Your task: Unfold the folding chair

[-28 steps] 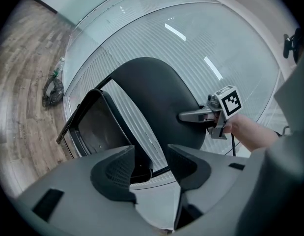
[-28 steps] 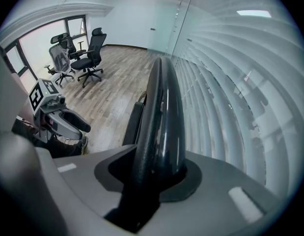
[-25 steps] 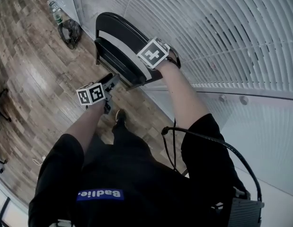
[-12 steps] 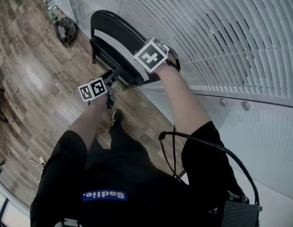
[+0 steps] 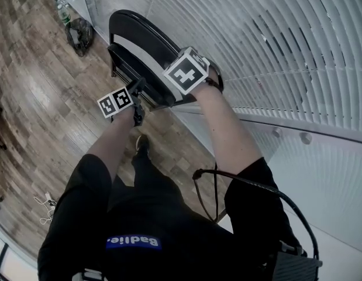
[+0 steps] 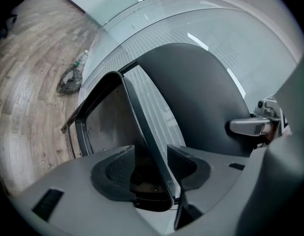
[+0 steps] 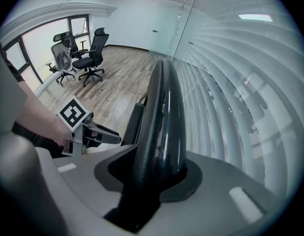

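A black folding chair stands folded against a glass wall with blinds. My right gripper is shut on the top of its curved backrest, which fills the gap between the jaws. My left gripper is lower, at the chair's near side. In the left gripper view the thin edge of the folded seat runs between the two pads with a gap on each side, so this gripper is open. The backrest rises behind it, with the right gripper at its rim.
The glass wall with blinds runs along the right. A plastic bottle and a dark bag lie on the wooden floor beyond the chair. Office chairs stand far off by a window. My foot is near the chair's base.
My left gripper has moved in toward the chair and now has the seat edge between its jaws. The right gripper has stayed on the backrest.
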`<state>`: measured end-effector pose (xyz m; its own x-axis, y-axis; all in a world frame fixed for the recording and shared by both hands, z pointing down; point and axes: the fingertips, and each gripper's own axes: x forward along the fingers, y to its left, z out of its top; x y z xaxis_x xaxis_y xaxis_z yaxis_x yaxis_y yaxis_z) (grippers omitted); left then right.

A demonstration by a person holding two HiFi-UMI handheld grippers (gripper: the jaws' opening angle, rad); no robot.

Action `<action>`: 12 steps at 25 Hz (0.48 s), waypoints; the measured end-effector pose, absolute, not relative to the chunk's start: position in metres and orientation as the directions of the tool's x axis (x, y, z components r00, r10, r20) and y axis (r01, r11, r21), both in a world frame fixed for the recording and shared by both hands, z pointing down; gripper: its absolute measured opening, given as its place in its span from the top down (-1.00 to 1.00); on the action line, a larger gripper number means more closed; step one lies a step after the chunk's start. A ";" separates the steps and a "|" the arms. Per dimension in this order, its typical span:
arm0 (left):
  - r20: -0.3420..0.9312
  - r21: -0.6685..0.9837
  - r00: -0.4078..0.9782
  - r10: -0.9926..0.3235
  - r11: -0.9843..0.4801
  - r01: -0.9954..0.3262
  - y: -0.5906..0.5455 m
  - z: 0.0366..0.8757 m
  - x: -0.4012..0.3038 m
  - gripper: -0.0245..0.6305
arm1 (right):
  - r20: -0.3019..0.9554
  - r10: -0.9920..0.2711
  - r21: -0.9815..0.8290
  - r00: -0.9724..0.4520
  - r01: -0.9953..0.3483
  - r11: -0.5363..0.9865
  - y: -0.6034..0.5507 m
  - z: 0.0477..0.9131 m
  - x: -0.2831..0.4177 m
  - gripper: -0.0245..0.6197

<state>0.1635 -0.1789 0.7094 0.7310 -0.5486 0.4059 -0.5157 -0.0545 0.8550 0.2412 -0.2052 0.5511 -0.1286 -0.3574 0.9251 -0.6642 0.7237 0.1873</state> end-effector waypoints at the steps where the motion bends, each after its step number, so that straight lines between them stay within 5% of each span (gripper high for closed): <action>1: 0.406 0.857 0.727 -0.554 -0.046 -0.514 -0.182 0.711 0.165 0.34 | 0.925 -0.357 0.187 -0.128 -0.664 0.724 -0.205 0.551 0.241 0.54; 12: 0.414 0.861 0.696 -0.586 0.005 -0.508 -0.210 0.726 0.171 0.34 | 0.925 -0.360 0.196 -0.121 -0.660 0.726 -0.205 0.552 0.244 0.54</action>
<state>0.1714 -0.2100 0.7262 0.6963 -0.5862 0.4141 -0.5082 0.0047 0.8612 0.2438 -0.2054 0.5517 -0.1211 -0.3599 0.9251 -0.6597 0.7256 0.1960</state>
